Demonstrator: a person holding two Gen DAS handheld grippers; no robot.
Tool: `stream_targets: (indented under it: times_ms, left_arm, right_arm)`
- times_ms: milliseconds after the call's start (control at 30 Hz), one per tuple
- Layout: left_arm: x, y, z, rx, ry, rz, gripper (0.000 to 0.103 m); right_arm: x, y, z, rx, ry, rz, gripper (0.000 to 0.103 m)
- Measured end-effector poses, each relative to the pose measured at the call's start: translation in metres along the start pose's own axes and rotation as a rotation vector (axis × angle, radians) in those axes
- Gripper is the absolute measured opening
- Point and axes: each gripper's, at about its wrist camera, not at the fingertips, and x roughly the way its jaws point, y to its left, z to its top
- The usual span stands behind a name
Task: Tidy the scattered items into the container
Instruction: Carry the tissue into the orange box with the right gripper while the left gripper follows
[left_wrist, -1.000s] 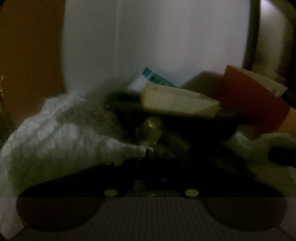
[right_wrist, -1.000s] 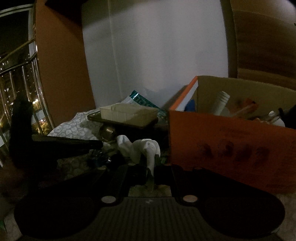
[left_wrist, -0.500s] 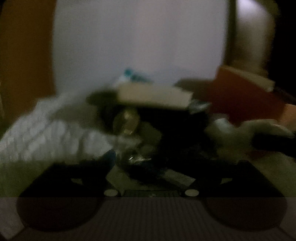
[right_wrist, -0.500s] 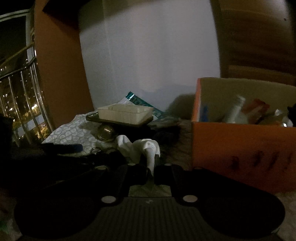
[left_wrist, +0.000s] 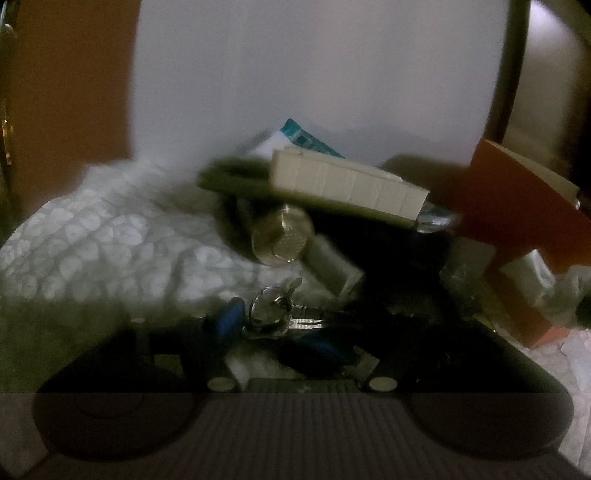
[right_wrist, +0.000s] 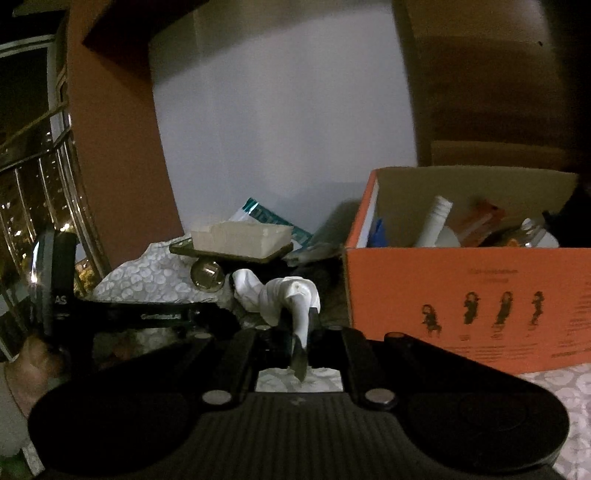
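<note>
The box (right_wrist: 469, 291), orange cardboard and open at the top, stands on the right of the patterned cloth (right_wrist: 147, 277) and already holds a bottle (right_wrist: 434, 221) and other small things. The right gripper (right_wrist: 298, 325) is clamped on a white rag (right_wrist: 280, 295), which bunches up ahead of the fingers just left of the box's near corner. I judge the step in hand to be carrying this rag to the box: the next move calls for a lift above the rim, a shift right over the opening, then a release.

The left gripper (left_wrist: 291, 332) sits low over a bunch of keys (left_wrist: 273, 314) with a blue tag (left_wrist: 229, 321). Its fingers are lost in the dark, so I cannot tell whether they are apart or closed, or whether they touch the keys. If the keys are its target, it needs to close on the ring without dragging the cloth.

The left view alone shows the keys, and a grey roll (left_wrist: 332, 266) lying by the round metal thing (left_wrist: 282, 236) under the board (left_wrist: 258, 181) that carries a white tray (left_wrist: 347, 184). The right view alone shows the inside of the box, the printed figures on its front, the left gripper's dark arm low at the left, and a railing (right_wrist: 33, 177) with night lights at the far left. Both show the teal packet (right_wrist: 266, 216) against the wall.
</note>
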Motion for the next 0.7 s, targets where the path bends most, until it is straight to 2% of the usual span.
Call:
stream_targets:
  times_ms: [300, 500, 567, 700]
  left_arm:
    - [-0.037, -0.022, -0.001, 0.092, -0.135, 0.001, 0.069]
    - [-0.059, -0.043, 0.008, 0.127, -0.217, -0.04, 0.066]
    - [-0.064, -0.051, 0.016, 0.13, -0.219, -0.052, 0.006]
    - [-0.066, -0.071, 0.035, 0.123, -0.234, -0.072, 0.003]
  right_arm:
    - [-0.023, -0.002, 0.004, 0.01, -0.05, -0.011, 0.005]
    - [-0.047, 0.002, 0.015, 0.007, -0.113, -0.001, 0.005]
    - [-0.057, 0.001, 0.02, 0.006, -0.141, -0.006, 0.005]
    - [-0.079, -0.012, 0.036, -0.001, -0.207, -0.047, 0.005]
